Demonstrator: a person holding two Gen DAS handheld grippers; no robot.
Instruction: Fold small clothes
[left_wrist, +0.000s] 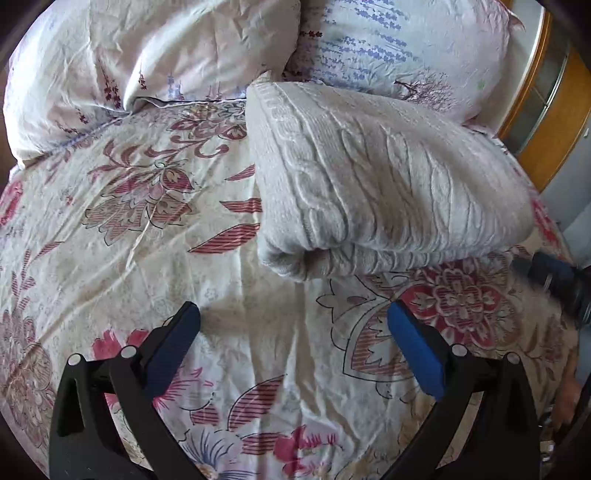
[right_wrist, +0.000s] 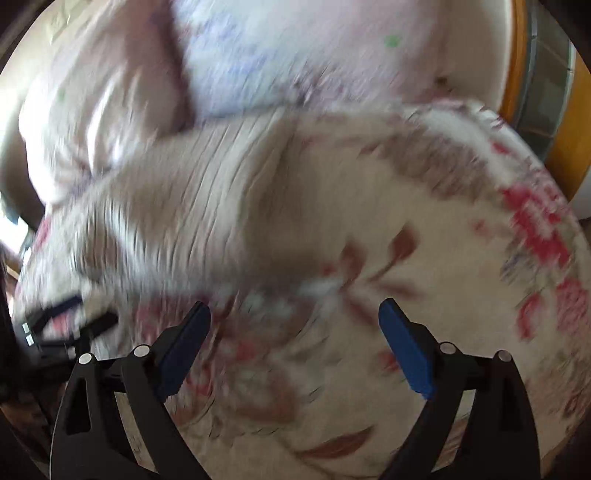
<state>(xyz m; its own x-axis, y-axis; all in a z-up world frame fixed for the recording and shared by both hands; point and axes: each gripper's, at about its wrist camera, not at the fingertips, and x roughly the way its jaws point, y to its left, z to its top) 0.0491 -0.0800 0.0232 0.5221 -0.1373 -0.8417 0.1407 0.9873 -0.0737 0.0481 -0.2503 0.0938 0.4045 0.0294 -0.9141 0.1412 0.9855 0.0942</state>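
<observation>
A pale grey cable-knit garment (left_wrist: 384, 192) lies folded in a thick bundle on the flowered bedspread (left_wrist: 129, 229), right of centre in the left wrist view. My left gripper (left_wrist: 293, 317) is open and empty, just short of the bundle's near folded edge. My right gripper (left_wrist: 554, 280) shows at the right edge, beside the bundle's right corner. The right wrist view is motion-blurred: the knit garment (right_wrist: 207, 199) lies ahead and to the left, and my right gripper (right_wrist: 293, 314) is open and empty above the bedspread (right_wrist: 461, 295). The left gripper (right_wrist: 62, 317) shows at the left edge there.
Two pale floral pillows (left_wrist: 122, 51) (left_wrist: 399, 44) lie at the head of the bed behind the garment. A wooden frame with glass (left_wrist: 546, 96) stands at the far right. The bed's edge curves away at right in the right wrist view.
</observation>
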